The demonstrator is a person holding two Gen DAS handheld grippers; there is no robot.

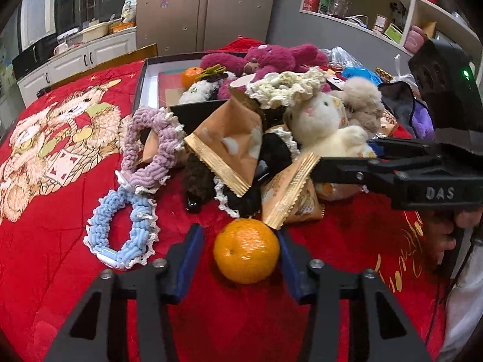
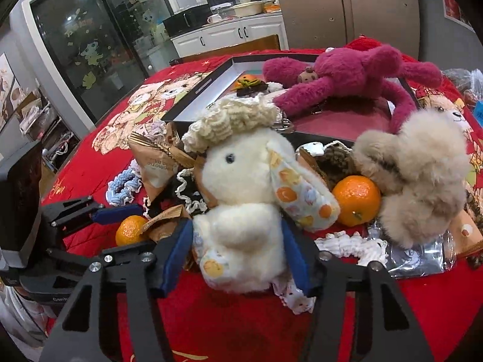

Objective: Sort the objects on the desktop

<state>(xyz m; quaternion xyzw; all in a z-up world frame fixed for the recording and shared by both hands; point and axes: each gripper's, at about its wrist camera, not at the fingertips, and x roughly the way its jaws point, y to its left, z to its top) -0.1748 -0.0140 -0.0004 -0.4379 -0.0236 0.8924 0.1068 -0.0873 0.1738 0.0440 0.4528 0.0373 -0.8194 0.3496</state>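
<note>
The left gripper [image 1: 241, 241] has an orange [image 1: 246, 250] between its blue pads; the right pad touches it, the left pad stands just off, so the jaws are not yet clamped. The orange is round, its stem dimple facing the camera.

The right gripper [image 2: 238, 241] grasps a white rabbit [image 2: 241, 199] by its body, both pads pressing the fur. The rabbit stands upright, long axis vertical, head above the pads, its patterned ear [image 2: 302, 196] drooping right.
</note>
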